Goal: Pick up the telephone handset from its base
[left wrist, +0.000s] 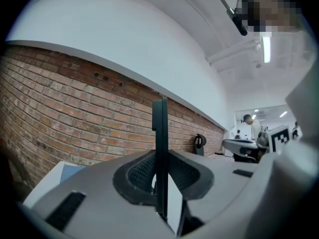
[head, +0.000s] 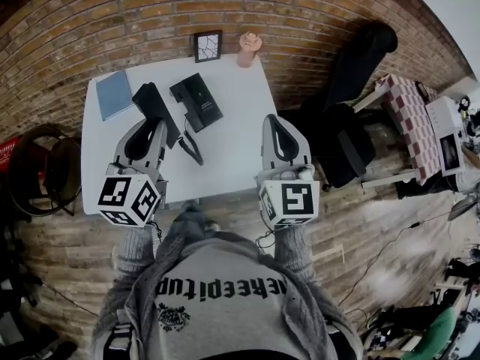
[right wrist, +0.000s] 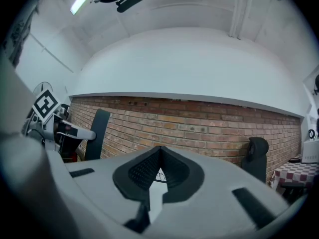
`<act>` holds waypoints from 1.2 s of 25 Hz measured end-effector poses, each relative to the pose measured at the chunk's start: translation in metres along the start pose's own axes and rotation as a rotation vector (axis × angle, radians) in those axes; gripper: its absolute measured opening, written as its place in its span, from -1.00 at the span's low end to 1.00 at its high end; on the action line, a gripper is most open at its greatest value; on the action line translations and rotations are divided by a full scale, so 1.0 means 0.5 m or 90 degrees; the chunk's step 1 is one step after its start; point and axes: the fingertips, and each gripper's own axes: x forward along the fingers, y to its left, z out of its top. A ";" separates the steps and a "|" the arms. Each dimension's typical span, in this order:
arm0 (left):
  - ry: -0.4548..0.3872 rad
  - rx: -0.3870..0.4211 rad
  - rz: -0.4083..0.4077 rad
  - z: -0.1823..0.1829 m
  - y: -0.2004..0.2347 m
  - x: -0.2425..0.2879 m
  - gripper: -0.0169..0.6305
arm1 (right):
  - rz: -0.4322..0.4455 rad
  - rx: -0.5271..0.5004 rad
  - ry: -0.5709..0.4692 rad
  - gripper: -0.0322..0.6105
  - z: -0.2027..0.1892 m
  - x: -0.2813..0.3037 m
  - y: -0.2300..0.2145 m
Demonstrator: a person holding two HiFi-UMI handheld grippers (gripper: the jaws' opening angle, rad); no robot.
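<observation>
Handset (head: 154, 108) was held just left of the base (head: 198, 102), off its cradle, clamped edge-on between the pressed-together jaws of the left gripper (left wrist: 159, 158), apparently to lift it clear, while the right gripper (right wrist: 159, 154), right of the base, was closed on nothing.

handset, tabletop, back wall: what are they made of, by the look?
Telephone handset: black with a dull finish and no glare, likely moulded plastic.
Table: smooth, even white top, perhaps laminate or painted board; the look leaves it open.
Wall: bare reddish brick with pale mortar joints.
</observation>
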 end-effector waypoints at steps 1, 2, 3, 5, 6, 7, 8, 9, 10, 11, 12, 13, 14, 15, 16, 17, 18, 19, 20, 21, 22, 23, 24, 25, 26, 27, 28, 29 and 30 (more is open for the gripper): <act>-0.002 0.007 0.002 0.003 -0.002 -0.005 -0.73 | -0.001 0.000 -0.001 -0.89 0.001 -0.005 0.000; -0.004 0.013 0.004 0.005 -0.004 -0.010 -0.73 | -0.001 0.000 -0.002 -0.89 0.003 -0.009 0.001; -0.007 0.018 0.006 0.007 -0.006 -0.015 -0.73 | -0.001 -0.001 -0.003 -0.89 0.005 -0.013 0.002; -0.011 0.026 0.008 0.012 -0.010 -0.024 -0.73 | -0.002 0.000 -0.005 -0.89 0.007 -0.022 0.004; -0.014 0.029 0.010 0.014 -0.012 -0.028 -0.73 | -0.004 0.000 -0.006 -0.89 0.007 -0.027 0.004; -0.016 0.032 0.011 0.016 -0.014 -0.032 -0.73 | -0.005 0.000 -0.006 -0.89 0.008 -0.031 0.005; -0.019 0.035 0.012 0.019 -0.016 -0.037 -0.73 | -0.005 0.000 -0.007 -0.89 0.009 -0.035 0.006; -0.021 0.038 0.013 0.021 -0.017 -0.041 -0.73 | -0.005 -0.001 -0.007 -0.89 0.010 -0.039 0.007; -0.022 0.042 0.014 0.023 -0.018 -0.045 -0.73 | -0.006 0.000 -0.008 -0.89 0.011 -0.043 0.008; -0.023 0.045 0.015 0.025 -0.019 -0.049 -0.73 | -0.008 0.000 -0.009 -0.89 0.012 -0.047 0.009; -0.025 0.049 0.016 0.027 -0.020 -0.053 -0.73 | -0.009 0.001 -0.010 -0.89 0.013 -0.051 0.009; -0.026 0.051 0.018 0.029 -0.022 -0.057 -0.73 | -0.010 0.000 -0.010 -0.89 0.014 -0.055 0.010; -0.027 0.053 0.019 0.030 -0.024 -0.060 -0.73 | -0.011 -0.001 -0.010 -0.89 0.015 -0.059 0.010; -0.028 0.054 0.019 0.031 -0.025 -0.063 -0.73 | -0.012 -0.003 -0.011 -0.89 0.017 -0.062 0.010; -0.030 0.056 0.020 0.031 -0.027 -0.066 -0.73 | -0.015 -0.004 -0.012 -0.89 0.018 -0.066 0.009; -0.030 0.057 0.020 0.031 -0.028 -0.070 -0.73 | -0.019 -0.005 -0.013 -0.89 0.019 -0.069 0.009; -0.031 0.059 0.020 0.031 -0.029 -0.073 -0.73 | -0.021 -0.005 -0.015 -0.89 0.020 -0.072 0.009; -0.031 0.059 0.020 0.030 -0.029 -0.076 -0.73 | -0.024 -0.004 -0.016 -0.89 0.020 -0.074 0.009; -0.031 0.059 0.020 0.029 -0.029 -0.079 -0.73 | -0.026 -0.004 -0.017 -0.89 0.020 -0.075 0.011; -0.031 0.058 0.019 0.029 -0.028 -0.081 -0.73 | -0.026 -0.004 -0.018 -0.89 0.021 -0.076 0.012; -0.031 0.058 0.019 0.028 -0.028 -0.083 -0.73 | -0.026 -0.005 -0.018 -0.89 0.021 -0.076 0.015; -0.031 0.057 0.019 0.028 -0.027 -0.085 -0.73 | -0.026 -0.005 -0.017 -0.89 0.021 -0.076 0.017; -0.032 0.055 0.018 0.029 -0.027 -0.087 -0.73 | -0.025 -0.006 -0.017 -0.89 0.022 -0.076 0.020; -0.033 0.054 0.018 0.030 -0.027 -0.089 -0.73 | -0.023 -0.007 -0.016 -0.89 0.024 -0.075 0.023; -0.034 0.053 0.017 0.032 -0.027 -0.091 -0.73 | -0.021 -0.009 -0.016 -0.89 0.026 -0.074 0.025; -0.035 0.053 0.017 0.033 -0.027 -0.092 -0.73 | -0.019 -0.011 -0.016 -0.89 0.028 -0.074 0.028; -0.036 0.053 0.017 0.034 -0.028 -0.093 -0.73 | -0.016 -0.012 -0.016 -0.89 0.030 -0.073 0.030; -0.036 0.054 0.016 0.035 -0.029 -0.095 -0.73 | -0.014 -0.012 -0.017 -0.89 0.031 -0.073 0.032; -0.036 0.055 0.016 0.034 -0.029 -0.096 -0.73 | -0.012 -0.012 -0.018 -0.89 0.031 -0.072 0.034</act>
